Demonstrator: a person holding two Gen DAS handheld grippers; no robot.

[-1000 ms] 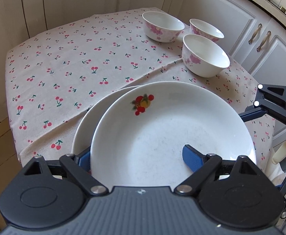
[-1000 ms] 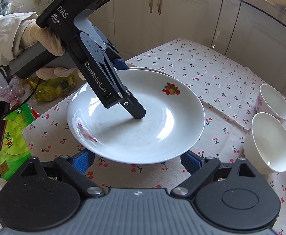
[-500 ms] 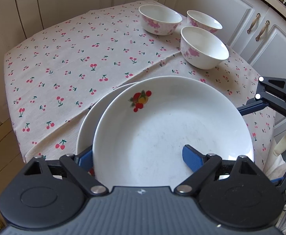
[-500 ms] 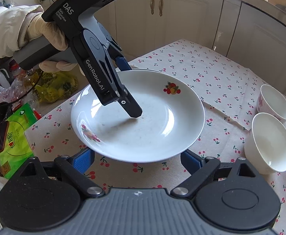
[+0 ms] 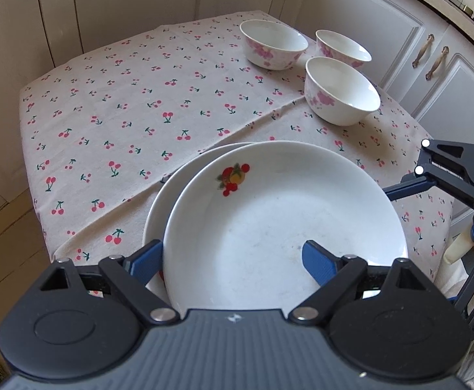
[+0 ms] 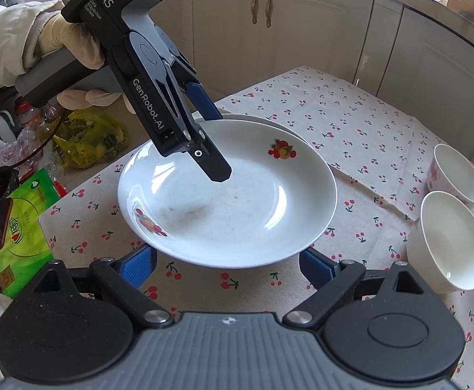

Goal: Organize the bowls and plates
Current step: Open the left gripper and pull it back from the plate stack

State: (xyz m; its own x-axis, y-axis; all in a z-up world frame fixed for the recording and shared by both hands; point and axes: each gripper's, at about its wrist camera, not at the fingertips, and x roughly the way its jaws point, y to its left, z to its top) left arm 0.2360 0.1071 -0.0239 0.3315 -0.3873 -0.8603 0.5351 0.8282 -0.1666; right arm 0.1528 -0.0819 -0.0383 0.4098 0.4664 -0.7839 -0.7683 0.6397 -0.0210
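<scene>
Two white plates lie stacked at the near corner of the cherry-print tablecloth (image 5: 139,104). The top plate (image 5: 285,221) (image 6: 230,201) carries a fruit motif; only the lower plate's rim (image 5: 154,214) shows. My left gripper (image 5: 233,253) (image 6: 219,144) is open and straddles the top plate's rim, one finger over the bowl of the plate, one outside. Its inner finger hangs just above the plate. My right gripper (image 6: 229,260) is open at the plate's opposite edge, nothing held. Three pink-flowered bowls (image 5: 272,44) (image 5: 342,48) (image 5: 341,92) stand apart at the far right.
White cabinets (image 5: 367,9) close in the table on the far and right sides. Off the table's left edge in the right wrist view lie a green package (image 6: 19,227) and a yellow bag (image 6: 90,136). A gloved hand (image 6: 71,42) holds the left gripper.
The left gripper has risen a little; its inner finger, which touched the plate's bottom a second ago, now hangs above it. The right gripper has not moved.
</scene>
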